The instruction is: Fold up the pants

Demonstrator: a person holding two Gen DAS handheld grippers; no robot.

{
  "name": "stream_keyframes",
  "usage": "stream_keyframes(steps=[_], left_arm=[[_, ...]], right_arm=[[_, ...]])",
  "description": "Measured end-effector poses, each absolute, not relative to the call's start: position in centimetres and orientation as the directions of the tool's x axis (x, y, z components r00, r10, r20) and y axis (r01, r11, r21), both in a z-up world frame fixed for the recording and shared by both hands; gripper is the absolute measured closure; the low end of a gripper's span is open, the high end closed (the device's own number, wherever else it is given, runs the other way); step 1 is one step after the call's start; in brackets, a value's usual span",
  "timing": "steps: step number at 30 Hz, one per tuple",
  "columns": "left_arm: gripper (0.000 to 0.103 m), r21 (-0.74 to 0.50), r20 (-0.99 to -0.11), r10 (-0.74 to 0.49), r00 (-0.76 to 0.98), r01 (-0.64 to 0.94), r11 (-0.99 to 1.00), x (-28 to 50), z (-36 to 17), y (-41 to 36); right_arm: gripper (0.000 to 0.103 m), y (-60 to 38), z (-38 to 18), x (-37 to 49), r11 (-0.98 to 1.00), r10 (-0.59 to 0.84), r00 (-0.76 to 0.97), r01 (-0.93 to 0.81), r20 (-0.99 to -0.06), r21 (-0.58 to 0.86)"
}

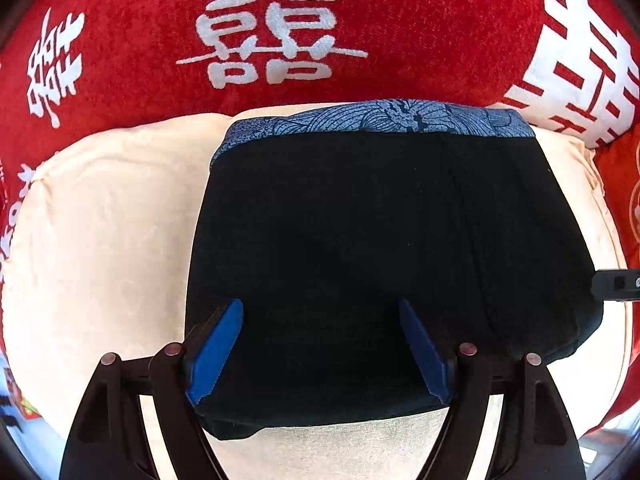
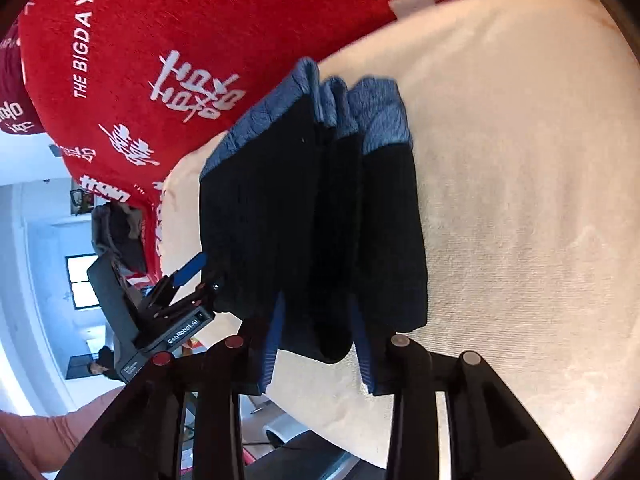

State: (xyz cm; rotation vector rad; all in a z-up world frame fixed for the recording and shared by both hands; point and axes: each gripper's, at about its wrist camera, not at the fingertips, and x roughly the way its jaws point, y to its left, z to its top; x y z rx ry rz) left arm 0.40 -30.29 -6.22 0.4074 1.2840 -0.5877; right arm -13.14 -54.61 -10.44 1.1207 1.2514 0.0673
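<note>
The pants [image 1: 380,240] are black with a blue patterned waistband [image 1: 384,118], folded into a thick stack on a cream cushion [image 1: 100,240]. My left gripper [image 1: 320,344] is open, its blue pads over the stack's near edge, one on each side. In the right wrist view the folded layers [image 2: 312,220] show side on, blue bands at the far end. My right gripper [image 2: 316,344] is open, its jaws straddling the stack's near end. The left gripper [image 2: 188,280] shows at the stack's left side.
Red pillows with white characters [image 1: 272,32] stand behind the cushion, another at the right [image 1: 580,60]. A red blanket with white print [image 2: 140,80] lies beyond the cushion. The cushion's front edge [image 2: 320,412] drops off to a room at left.
</note>
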Motion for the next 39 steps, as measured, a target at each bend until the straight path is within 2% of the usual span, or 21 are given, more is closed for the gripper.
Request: stream_keyframes(steps=[1, 2, 3, 5, 6, 9, 11, 12, 14, 16, 18, 20, 22, 25, 26, 27, 29, 31, 33, 38, 39], left_arm=[[0.023, -0.037, -0.97, -0.177, 0.169, 0.611, 0.79, 0.4, -6.3, -30.3], [0.023, -0.033, -0.971, -0.17, 0.169, 0.608, 0.793, 0.4, -6.2, -30.4], [0.023, -0.028, -0.972, -0.163, 0.169, 0.606, 0.795, 0.4, -6.1, -30.4], [0.023, -0.028, -0.972, -0.164, 0.168, 0.611, 0.791, 0.1, -5.8, -30.8], [0.023, -0.04, -0.971, -0.175, 0.16, 0.616, 0.787, -0.1, -5.8, -30.9], [0.023, -0.02, -0.972, -0.167, 0.166, 0.648, 0.761, -1.0, -6.1, -31.9], [0.023, -0.021, -0.97, -0.172, 0.174, 0.641, 0.767, -0.8, -6.4, -31.8], [0.021, -0.038, -0.969, -0.182, 0.167, 0.629, 0.777, -0.6, -6.6, -31.5], [0.02, -0.057, -0.969, -0.193, 0.155, 0.618, 0.784, -0.2, -6.7, -31.1], [0.02, -0.06, -0.972, -0.187, 0.141, 0.62, 0.783, 0.1, -6.3, -30.9], [0.02, -0.077, -0.975, -0.185, 0.119, 0.605, 0.793, 0.8, -5.6, -30.3], [0.02, -0.097, -0.972, -0.202, 0.118, 0.582, 0.807, 1.7, -4.5, -28.8], [0.02, -0.099, -0.974, -0.196, 0.11, 0.571, 0.815, 2.6, -4.3, -27.5], [0.019, -0.08, -0.988, -0.137, 0.066, 0.542, 0.837, 3.7, -6.2, -25.8], [0.013, -0.091, -0.991, -0.128, 0.034, 0.527, 0.845, 3.9, -6.9, -25.4], [0.012, -0.105, -0.991, -0.135, 0.022, 0.508, 0.855, 4.1, -7.2, -25.2], [0.012, -0.131, -0.988, -0.154, 0.009, 0.479, 0.868, 4.3, -7.5, -24.8], [0.005, -0.125, -0.989, -0.15, 0.016, 0.473, 0.872, 4.3, -7.6, -24.7], [0.001, -0.113, -0.99, -0.138, 0.016, 0.484, 0.868, 4.2, -7.9, -24.9], [0.001, -0.1, -0.992, -0.127, 0.02, 0.494, 0.864, 4.2, -7.9, -25.0], [0.001, -0.1, -0.992, -0.125, 0.018, 0.492, 0.865, 4.2, -7.9, -24.9]], right_arm=[[0.089, -54.2, -10.6, -12.9, 0.493, 0.611, 0.382, 0.501, -0.693, 0.711], [0.095, -53.8, -10.7, -12.6, 0.488, 0.627, 0.378, 0.491, -0.681, 0.721], [0.097, -53.2, -10.0, -12.1, 0.499, 0.628, 0.376, 0.477, -0.681, 0.723], [0.097, -53.0, -8.4, -11.8, 0.519, 0.627, 0.39, 0.437, -0.675, 0.735], [0.097, -53.1, -7.6, -11.8, 0.56, 0.606, 0.366, 0.434, -0.706, 0.706], [0.095, -52.9, -6.5, -12.0, 0.74, 0.433, 0.219, 0.467, -0.875, 0.483], [0.091, -52.2, -4.8, -12.0, 0.808, 0.346, 0.22, 0.424, -0.912, 0.409], [0.091, -51.6, -3.6, -11.8, 0.799, 0.361, 0.266, 0.406, -0.894, 0.443], [0.081, -50.5, -2.9, -11.2, 0.776, 0.391, 0.308, 0.396, -0.867, 0.491], [0.081, -48.9, -4.0, -9.8, 0.796, 0.377, 0.294, 0.383, -0.878, 0.47], [0.081, -48.2, -7.5, -9.1, 0.814, 0.347, 0.216, 0.415, -0.913, 0.407], [0.083, -48.7, -9.5, -9.9, 0.791, 0.359, 0.211, 0.448, -0.909, 0.417], [0.083, -49.6, -9.2, -11.0, 0.722, 0.388, 0.277, 0.502, -0.879, 0.477], [0.081, -49.3, -9.2, -11.9, 0.723, 0.373, 0.254, 0.523, -0.892, 0.451], [0.081, -49.1, -8.9, -12.1, 0.729, 0.364, 0.25, 0.524, -0.897, 0.442], [0.079, -49.0, -8.8, -11.9, 0.732, 0.358, 0.245, 0.525, -0.901, 0.434], [0.06, -48.7, -8.4, -12.2, 0.736, 0.354, 0.241, 0.525, -0.904, 0.428], [0.05, -48.1, -8.2, -11.9, 0.736, 0.345, 0.245, 0.528, -0.906, 0.423], [0.049, -47.5, -8.1, -11.6, 0.755, 0.316, 0.239, 0.523, -0.918, 0.396], [0.027, -46.7, -7.6, -12.1, 0.76, 0.316, 0.236, 0.518, -0.919, 0.394], [0.026, -46.7, -7.6, -12.1, 0.759, 0.316, 0.231, 0.52, -0.92, 0.392]])
